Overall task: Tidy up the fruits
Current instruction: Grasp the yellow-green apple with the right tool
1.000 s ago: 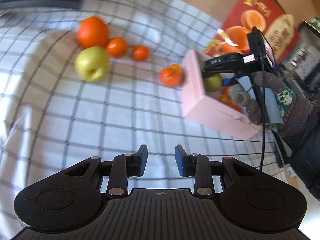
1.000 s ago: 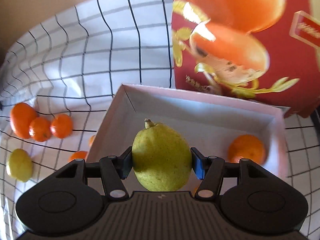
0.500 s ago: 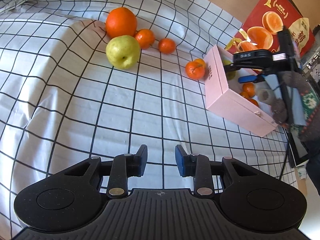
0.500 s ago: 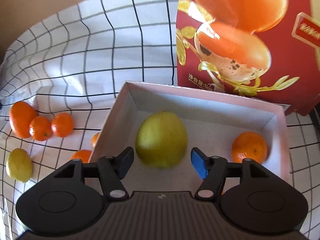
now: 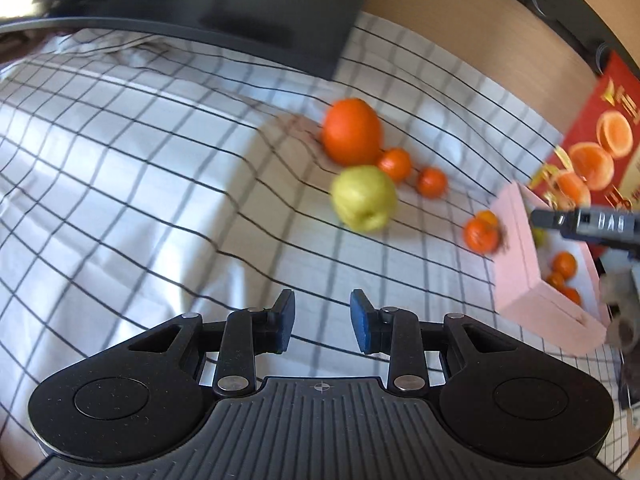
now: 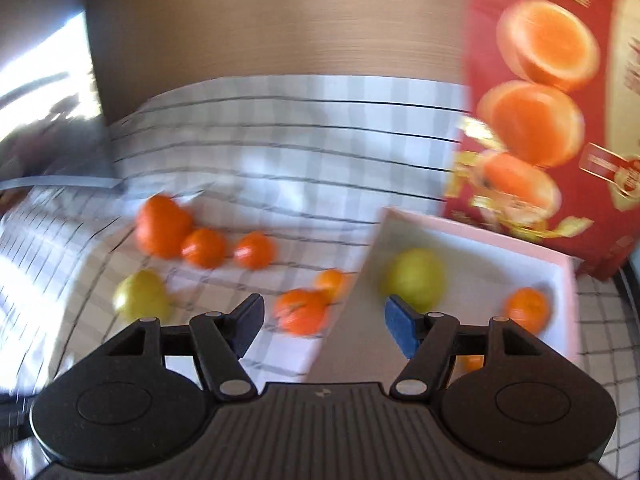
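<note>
The right gripper (image 6: 324, 322) is spread wide and empty. Just beyond its right finger a pear (image 6: 416, 278) lies inside the pink box (image 6: 472, 228), with a mandarin (image 6: 526, 308) further right in the same box and another sliver of orange showing below that finger. The left gripper (image 5: 322, 322) has its fingers apart with nothing between them, hovering over the checked cloth (image 5: 140, 168).

So the sorting looks partly done. The box holds the pear and a few small mandarins. Well ahead of the left fingers, on the cloth, sit a big orange (image 5: 351, 131), a second pear (image 5: 364, 198) and two small mandarins (image 5: 431, 182) in a cluster. Two more mandarins (image 5: 480, 234) sit right against the box's outer wall, though contact is unclear.

Both views are motion-blurred, the right one heavily. From the left view the box is cut by the frame edge and partly covered by the other gripper, so its count is uncertain.
</note>
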A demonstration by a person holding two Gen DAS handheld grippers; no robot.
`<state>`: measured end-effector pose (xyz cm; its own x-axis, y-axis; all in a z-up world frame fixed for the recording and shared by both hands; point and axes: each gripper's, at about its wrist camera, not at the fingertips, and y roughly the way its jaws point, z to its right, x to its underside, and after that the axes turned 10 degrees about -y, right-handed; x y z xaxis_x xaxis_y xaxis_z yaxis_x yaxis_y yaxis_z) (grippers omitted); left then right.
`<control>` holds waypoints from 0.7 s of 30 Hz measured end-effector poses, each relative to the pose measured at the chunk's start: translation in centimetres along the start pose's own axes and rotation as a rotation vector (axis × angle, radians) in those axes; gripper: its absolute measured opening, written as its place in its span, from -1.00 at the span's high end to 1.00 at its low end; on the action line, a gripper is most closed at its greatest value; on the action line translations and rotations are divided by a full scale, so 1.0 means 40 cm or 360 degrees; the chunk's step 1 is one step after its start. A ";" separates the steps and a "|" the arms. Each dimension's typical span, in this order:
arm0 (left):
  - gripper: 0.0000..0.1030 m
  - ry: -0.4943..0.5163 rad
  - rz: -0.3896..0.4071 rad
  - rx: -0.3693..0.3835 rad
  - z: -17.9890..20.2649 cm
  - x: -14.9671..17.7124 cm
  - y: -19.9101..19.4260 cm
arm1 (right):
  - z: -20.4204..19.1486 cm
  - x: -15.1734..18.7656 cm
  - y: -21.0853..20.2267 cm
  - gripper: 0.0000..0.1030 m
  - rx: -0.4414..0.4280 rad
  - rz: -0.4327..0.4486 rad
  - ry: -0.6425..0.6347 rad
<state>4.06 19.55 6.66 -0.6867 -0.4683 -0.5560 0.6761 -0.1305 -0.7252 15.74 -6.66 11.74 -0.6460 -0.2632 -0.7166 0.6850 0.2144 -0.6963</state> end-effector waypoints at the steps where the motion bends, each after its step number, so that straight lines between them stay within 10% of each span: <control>1: 0.34 -0.0017 0.0000 0.0003 -0.014 -0.003 -0.004 | -0.025 0.001 -0.002 -0.31 -0.0020 -0.0002 -0.0056; 11: 0.34 -0.0031 -0.0069 0.0083 -0.082 0.019 -0.013 | -0.286 -0.024 0.117 -0.31 -0.0233 -0.0056 -0.0303; 21: 0.34 -0.0015 -0.0075 0.0066 -0.152 0.015 -0.040 | -0.386 -0.079 0.321 -0.41 -0.0172 -0.0211 -0.0125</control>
<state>0.93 24.80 5.04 -0.7155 -0.4692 -0.5177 0.6539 -0.1886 -0.7327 21.36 11.44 4.42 -0.6971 -0.3673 -0.6158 0.5529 0.2715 -0.7878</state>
